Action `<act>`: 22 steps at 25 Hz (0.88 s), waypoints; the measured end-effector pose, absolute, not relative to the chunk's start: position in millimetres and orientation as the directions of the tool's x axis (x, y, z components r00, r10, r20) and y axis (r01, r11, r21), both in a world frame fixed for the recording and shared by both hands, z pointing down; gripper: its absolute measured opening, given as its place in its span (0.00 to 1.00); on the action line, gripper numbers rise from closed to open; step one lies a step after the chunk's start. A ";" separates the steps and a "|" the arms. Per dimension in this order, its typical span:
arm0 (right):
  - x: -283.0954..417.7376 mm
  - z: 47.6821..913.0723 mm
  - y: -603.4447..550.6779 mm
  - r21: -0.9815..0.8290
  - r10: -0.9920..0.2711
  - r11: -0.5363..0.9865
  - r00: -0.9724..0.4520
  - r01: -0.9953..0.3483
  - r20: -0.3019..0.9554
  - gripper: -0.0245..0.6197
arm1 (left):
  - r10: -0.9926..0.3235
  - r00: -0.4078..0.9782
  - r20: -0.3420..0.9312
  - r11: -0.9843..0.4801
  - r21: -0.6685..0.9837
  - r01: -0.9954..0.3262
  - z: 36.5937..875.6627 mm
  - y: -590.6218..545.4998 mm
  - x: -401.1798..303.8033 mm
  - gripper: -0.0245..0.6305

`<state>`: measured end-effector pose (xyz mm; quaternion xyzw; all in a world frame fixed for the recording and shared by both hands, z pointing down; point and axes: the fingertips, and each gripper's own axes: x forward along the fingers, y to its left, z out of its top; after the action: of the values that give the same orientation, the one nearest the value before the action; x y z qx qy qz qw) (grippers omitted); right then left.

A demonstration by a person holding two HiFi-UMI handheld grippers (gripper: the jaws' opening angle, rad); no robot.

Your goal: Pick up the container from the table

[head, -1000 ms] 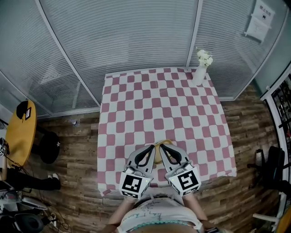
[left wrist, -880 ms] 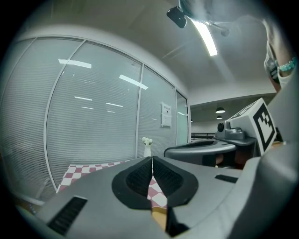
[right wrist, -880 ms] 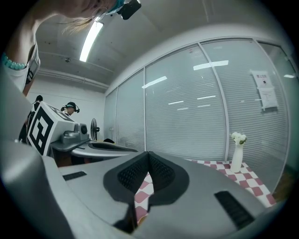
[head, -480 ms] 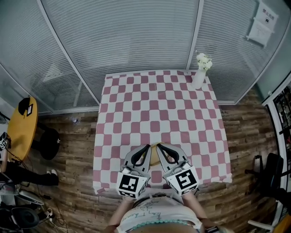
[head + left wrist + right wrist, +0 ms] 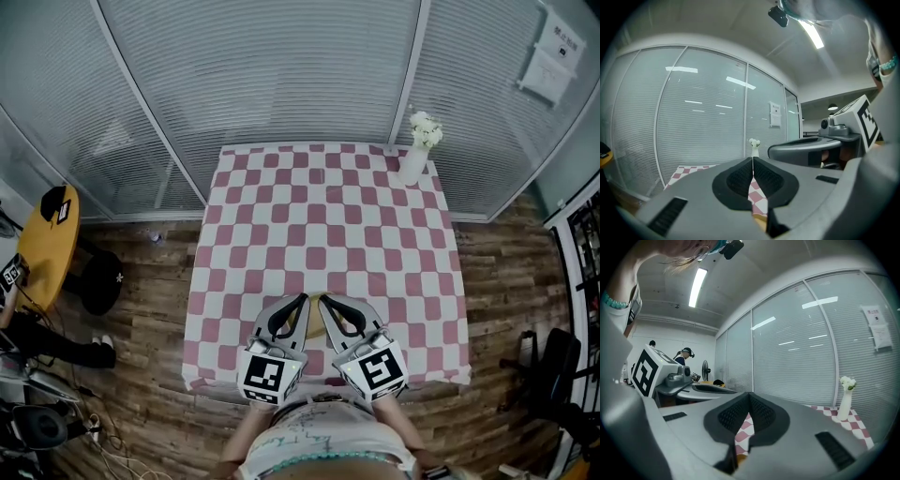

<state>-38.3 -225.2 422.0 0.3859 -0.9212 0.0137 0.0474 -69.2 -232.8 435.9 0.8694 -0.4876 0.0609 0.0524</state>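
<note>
A tan container (image 5: 316,320) sits low over the checkered table (image 5: 319,216), near its front edge. It is squeezed between my two grippers, which hide most of it. The left gripper (image 5: 304,299) lies against its left side and the right gripper (image 5: 324,299) against its right side. Both have their jaws shut, pad against pad, with nothing between them. In the left gripper view the left gripper (image 5: 753,160) shows a sliver of the container (image 5: 760,221) below its closed pads. The right gripper (image 5: 749,394) shows the same tan sliver (image 5: 741,458). I cannot tell whether the container touches the cloth.
A white vase of flowers (image 5: 413,157) stands at the table's far right corner. Glass walls with blinds close off the back. A yellow round table (image 5: 43,255) and a black stool (image 5: 99,284) stand on the wooden floor at left.
Both grippers, with the container between them, have drifted a little left and toward the table's near edge. The jaws have stayed shut.
</note>
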 end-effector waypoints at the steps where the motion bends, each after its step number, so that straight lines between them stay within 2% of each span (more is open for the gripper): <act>1: -37.6 421.9 -226.1 0.012 -0.708 0.704 -0.700 -0.710 0.098 0.03 | -0.845 0.510 0.161 -0.513 0.028 -0.858 436.6 -233.6 -69.7 0.06; 17: -42.3 428.9 -235.2 0.033 -0.685 0.727 -0.720 -0.686 0.110 0.03 | -0.845 0.429 0.318 -0.468 -0.054 -0.882 504.1 -241.4 -83.6 0.06; 22: -42.0 435.9 -232.8 0.007 -0.679 0.725 -0.713 -0.689 0.174 0.03 | -0.818 0.426 0.387 -0.473 -0.030 -0.881 552.7 -238.2 -88.4 0.06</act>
<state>-42.0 -232.8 435.9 0.3698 -0.9250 0.0291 0.0826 -88.4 -238.2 552.7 0.8397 -0.5056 0.1773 0.0887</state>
